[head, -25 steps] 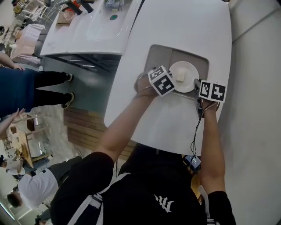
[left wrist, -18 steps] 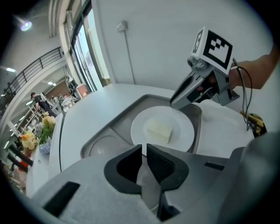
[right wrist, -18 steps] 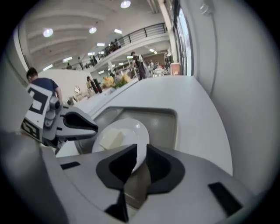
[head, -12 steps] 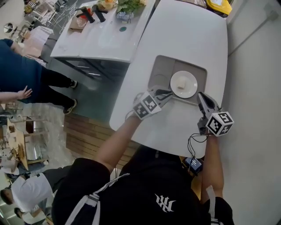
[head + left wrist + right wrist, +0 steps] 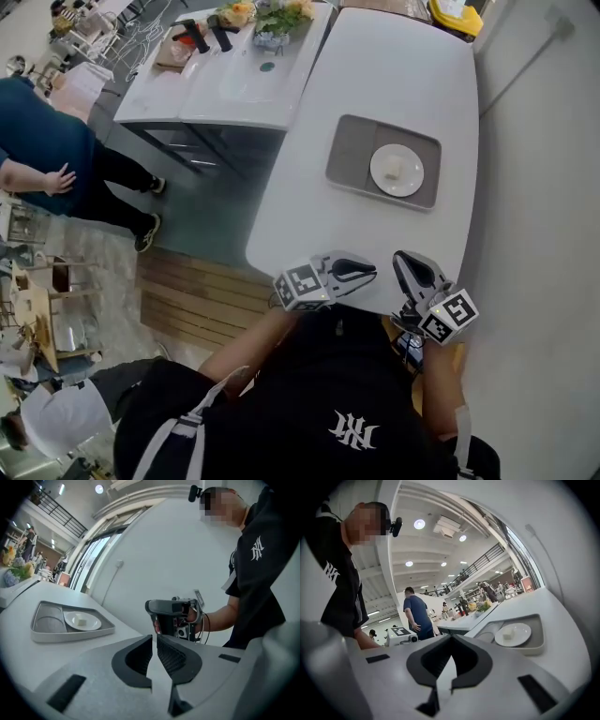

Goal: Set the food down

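White emblem on black shirt

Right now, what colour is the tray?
The tray is grey, clearest in the head view.

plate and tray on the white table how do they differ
The plate is round and white; the tray is rectangular and grey. The smaller plate lies inside the tray, toward its right in the head view; the tray lies on the table. The plate bears a pale piece of food; the tray's left part is bare. Both lie flat.
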The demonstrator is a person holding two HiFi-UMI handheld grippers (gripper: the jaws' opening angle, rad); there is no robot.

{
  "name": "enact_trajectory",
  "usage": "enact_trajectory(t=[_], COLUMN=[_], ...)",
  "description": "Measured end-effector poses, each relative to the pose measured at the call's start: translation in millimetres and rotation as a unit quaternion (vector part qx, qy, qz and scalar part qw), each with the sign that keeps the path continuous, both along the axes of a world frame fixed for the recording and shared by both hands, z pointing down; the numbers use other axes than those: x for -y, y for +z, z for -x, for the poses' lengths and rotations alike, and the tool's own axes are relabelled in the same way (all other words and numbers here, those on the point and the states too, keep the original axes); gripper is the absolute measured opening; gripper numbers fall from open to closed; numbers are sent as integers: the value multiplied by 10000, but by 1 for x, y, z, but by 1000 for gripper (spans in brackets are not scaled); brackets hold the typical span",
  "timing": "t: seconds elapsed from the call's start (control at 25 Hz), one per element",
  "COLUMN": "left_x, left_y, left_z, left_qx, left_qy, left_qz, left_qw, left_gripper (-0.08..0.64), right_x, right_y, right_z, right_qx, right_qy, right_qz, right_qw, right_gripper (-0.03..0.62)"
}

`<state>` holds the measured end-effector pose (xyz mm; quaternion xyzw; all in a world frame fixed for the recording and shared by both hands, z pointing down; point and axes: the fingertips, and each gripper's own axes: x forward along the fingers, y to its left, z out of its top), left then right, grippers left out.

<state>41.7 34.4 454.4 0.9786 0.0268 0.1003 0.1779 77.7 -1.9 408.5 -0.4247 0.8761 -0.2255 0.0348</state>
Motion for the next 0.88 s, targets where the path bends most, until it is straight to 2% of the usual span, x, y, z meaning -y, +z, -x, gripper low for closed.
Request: enact_trajectory(t=[0.24, 0.44, 0.64, 0.88], left_x=[0, -27, -52, -82], left_y=[9, -2, -11, -19], left_z=[21, 27, 51, 51], left_qx=[-199, -273, -153, 111], left_qy=[-103, -49, -470, -651], left_qz=[393, 779, 543, 266], left_qw=[9990, 9966, 9973, 9975], left_gripper=[32, 32, 32, 32], right_x=[-19, -42, -56, -95], right_y=[-4, -6, -26, -35], right_z=[21, 33, 46, 28], right_qx=[165, 567, 539, 706], right_qy=[-89, -397, -796, -678], right_qz=[-77, -33, -418, -565], right_qw=[9998, 9976, 9945, 9936], right_gripper=[5, 4, 3, 3])
